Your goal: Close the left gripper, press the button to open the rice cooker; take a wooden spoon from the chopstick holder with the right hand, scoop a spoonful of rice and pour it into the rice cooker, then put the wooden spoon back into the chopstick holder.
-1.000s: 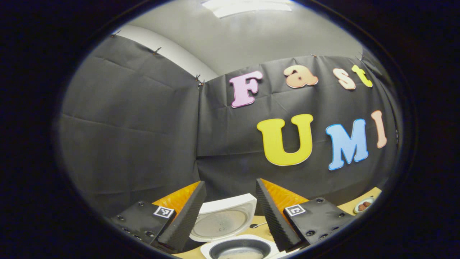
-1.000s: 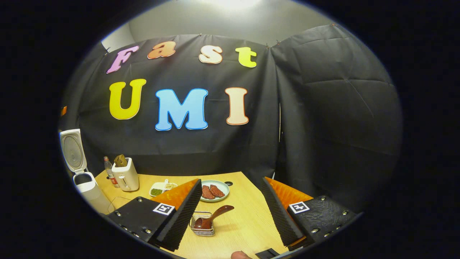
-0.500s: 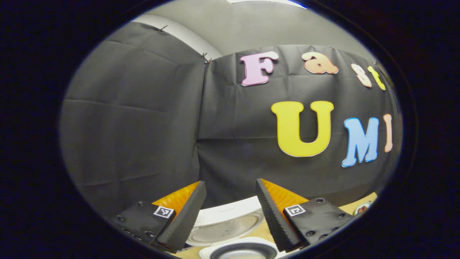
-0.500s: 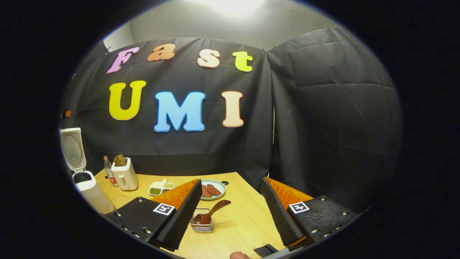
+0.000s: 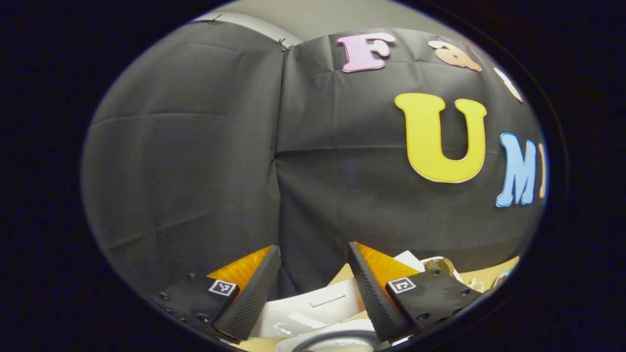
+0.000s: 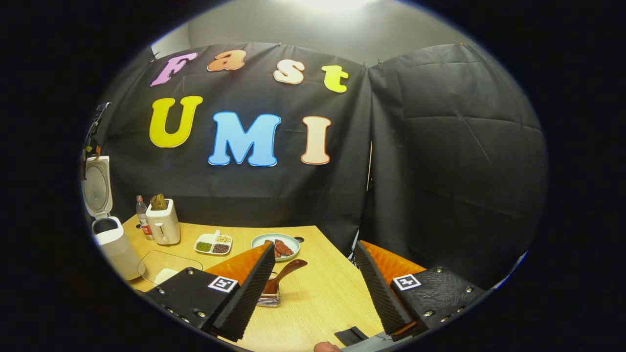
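Observation:
In the right gripper view the white rice cooker [image 6: 111,246] stands at the table's far left with its lid [image 6: 96,187] raised. A brown wooden spoon [image 6: 283,273] leans in a small metal holder [image 6: 272,297], partly behind one finger of my right gripper [image 6: 314,246], which is open and holds nothing. A clear container [image 6: 166,268] with something white in it lies near the cooker. In the left gripper view my left gripper [image 5: 313,249] is open, just above the cooker's white raised lid [image 5: 313,307] and the pot rim [image 5: 332,340].
On the wooden table [image 6: 323,303] stand a white toaster [image 6: 164,225], a small bottle [image 6: 142,217], a divided dish of grains [image 6: 213,243] and a plate of meat [image 6: 278,243]. A flat black object [image 6: 351,336] and a fingertip [image 6: 325,347] sit at the near edge.
The left gripper's view has swung left and downward, and the cooker lid now sits closer between its fingers. The right gripper has shifted slightly, so the spoon holder slid behind one finger. Both stay open.

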`<state>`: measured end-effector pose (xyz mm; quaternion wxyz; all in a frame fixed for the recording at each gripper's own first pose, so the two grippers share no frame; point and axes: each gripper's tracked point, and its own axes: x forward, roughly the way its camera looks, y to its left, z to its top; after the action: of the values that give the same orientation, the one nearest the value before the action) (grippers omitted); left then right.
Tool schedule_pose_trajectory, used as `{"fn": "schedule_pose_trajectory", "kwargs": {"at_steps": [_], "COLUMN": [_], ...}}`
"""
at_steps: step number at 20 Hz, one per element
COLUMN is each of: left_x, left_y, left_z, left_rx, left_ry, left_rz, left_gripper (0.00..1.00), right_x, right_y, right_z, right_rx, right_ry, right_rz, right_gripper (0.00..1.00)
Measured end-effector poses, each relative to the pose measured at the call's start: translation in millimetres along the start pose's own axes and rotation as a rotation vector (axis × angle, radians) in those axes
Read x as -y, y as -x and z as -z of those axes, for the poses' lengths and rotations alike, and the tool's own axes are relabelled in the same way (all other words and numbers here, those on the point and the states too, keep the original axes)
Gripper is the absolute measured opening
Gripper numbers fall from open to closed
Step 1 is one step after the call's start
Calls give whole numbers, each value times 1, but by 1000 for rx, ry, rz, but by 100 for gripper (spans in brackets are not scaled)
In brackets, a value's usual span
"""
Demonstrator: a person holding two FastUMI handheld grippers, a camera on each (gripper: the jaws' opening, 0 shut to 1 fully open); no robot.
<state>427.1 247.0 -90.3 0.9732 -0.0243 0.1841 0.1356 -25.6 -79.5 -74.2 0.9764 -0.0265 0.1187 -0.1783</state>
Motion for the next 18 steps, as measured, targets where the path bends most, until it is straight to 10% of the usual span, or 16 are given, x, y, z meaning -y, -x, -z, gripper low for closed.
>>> {"fn": "schedule_pose_trajectory", "kwargs": {"at_steps": [18], "left_x": [31], "left_y": [71], "left_z": [34], "left_rx": [-57], "left_ry": [51], "left_rz": [18], "left_gripper": [96], "right_x": [-10], "right_y": [-32], "right_z": [-12], "right_rx": [27], "right_ry": [-1], "right_rz": [-156], "right_gripper": [97]}}
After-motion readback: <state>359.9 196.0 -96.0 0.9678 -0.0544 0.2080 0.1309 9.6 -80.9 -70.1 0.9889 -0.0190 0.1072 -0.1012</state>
